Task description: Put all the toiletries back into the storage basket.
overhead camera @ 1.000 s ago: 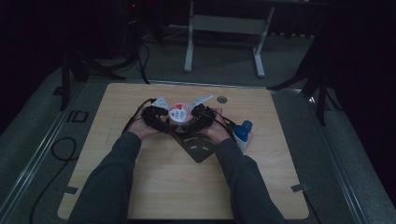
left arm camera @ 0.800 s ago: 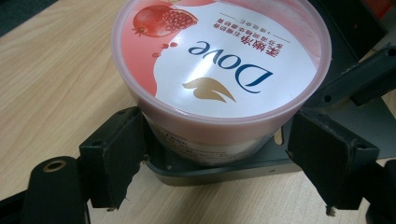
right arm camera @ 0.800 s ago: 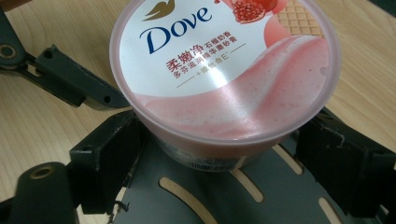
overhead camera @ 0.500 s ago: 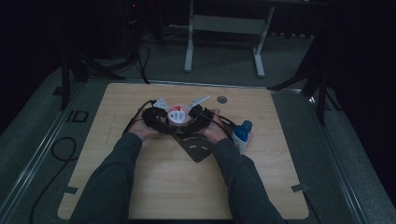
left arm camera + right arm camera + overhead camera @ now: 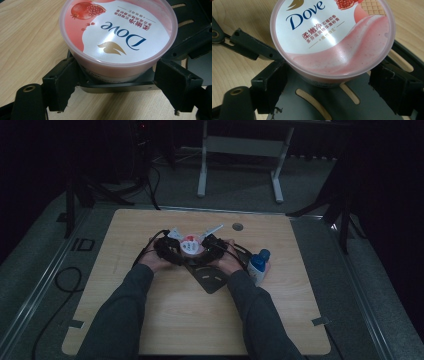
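Observation:
A pink Dove tub (image 5: 190,246) with a pomegranate lid stands on a black slotted plate (image 5: 212,279) in the middle of the wooden table (image 5: 150,320). My left gripper (image 5: 167,251) comes at it from the left and my right gripper (image 5: 215,249) from the right. In the left gripper view the two black jaws of my left gripper (image 5: 117,72) press against the sides of the tub (image 5: 117,32) under its lid. The right gripper view has the tub (image 5: 332,37) between the jaws of my right gripper (image 5: 329,75), with a gap on each side.
A white bottle with a blue cap (image 5: 258,265) stands just right of my right hand. A round cable hole (image 5: 237,226) sits near the table's far edge. Cables trail off the left edge. A metal stand (image 5: 240,150) is on the floor beyond.
Both hands and the tub have stayed nearly in place, shifting only slightly toward the person.

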`<state>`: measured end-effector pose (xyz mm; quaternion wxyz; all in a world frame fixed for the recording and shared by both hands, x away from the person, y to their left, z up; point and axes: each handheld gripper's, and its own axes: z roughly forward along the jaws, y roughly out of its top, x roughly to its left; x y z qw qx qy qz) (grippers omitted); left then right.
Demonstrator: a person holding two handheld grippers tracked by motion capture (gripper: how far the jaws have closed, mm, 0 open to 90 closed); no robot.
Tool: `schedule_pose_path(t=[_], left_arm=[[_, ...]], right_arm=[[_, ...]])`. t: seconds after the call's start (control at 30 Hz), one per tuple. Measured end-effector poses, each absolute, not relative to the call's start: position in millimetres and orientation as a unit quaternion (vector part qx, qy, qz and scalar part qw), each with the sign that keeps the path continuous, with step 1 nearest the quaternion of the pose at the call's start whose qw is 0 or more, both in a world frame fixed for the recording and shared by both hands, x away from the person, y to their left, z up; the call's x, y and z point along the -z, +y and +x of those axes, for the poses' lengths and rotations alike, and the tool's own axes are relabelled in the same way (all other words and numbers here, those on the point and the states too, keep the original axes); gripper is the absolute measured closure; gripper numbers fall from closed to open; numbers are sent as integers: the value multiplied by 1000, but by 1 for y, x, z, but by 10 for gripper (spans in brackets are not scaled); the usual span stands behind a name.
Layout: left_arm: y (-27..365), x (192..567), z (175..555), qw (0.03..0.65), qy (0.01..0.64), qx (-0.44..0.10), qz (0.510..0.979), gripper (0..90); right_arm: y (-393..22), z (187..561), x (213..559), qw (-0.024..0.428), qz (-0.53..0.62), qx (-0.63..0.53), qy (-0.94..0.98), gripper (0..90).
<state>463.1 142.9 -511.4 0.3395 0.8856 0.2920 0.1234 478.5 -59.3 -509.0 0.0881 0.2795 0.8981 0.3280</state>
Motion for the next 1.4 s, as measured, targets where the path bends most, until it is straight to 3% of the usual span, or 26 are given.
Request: schedule_pose_path(t=[0.67, 1.0, 1.4], left_arm=[[138, 510, 459, 311, 321, -129, 885, 184], [148, 489, 451, 342, 321, -139, 872, 171], [157, 477, 436, 392, 334, -133, 847, 287]], right_arm=[[-58, 477, 513, 81, 281, -330, 897, 151], [-59, 474, 513, 83, 285, -329, 897, 152], [-66, 450, 501, 106, 304, -326, 889, 186]])
